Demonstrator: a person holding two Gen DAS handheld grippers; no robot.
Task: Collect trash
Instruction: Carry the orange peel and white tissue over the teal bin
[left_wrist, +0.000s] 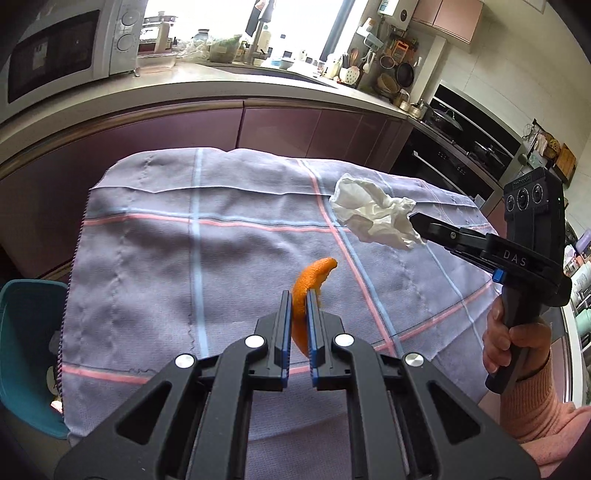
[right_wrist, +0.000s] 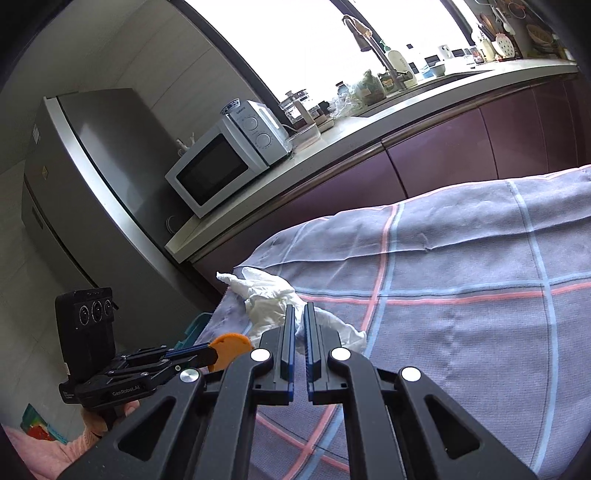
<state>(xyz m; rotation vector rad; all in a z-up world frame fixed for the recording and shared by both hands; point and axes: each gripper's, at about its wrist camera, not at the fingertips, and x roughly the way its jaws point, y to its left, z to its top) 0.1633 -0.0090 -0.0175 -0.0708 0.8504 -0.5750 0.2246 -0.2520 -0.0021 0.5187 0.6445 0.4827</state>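
My left gripper (left_wrist: 298, 295) is shut on a curved orange peel (left_wrist: 312, 277) and holds it above the purple checked cloth (left_wrist: 166, 258) on the table. My right gripper (right_wrist: 299, 308) is shut on a crumpled white tissue (right_wrist: 269, 299) and holds it above the cloth too. In the left wrist view the right gripper (left_wrist: 415, 218) comes in from the right with the tissue (left_wrist: 373, 214) at its tip. In the right wrist view the left gripper (right_wrist: 212, 350) shows at lower left with the peel (right_wrist: 231, 347).
A teal bin (left_wrist: 26, 350) stands on the floor left of the table; its rim (right_wrist: 195, 328) shows past the cloth's edge. Behind are maroon cabinets (left_wrist: 295, 125), a counter with a microwave (right_wrist: 221, 162), and a fridge (right_wrist: 85, 192).
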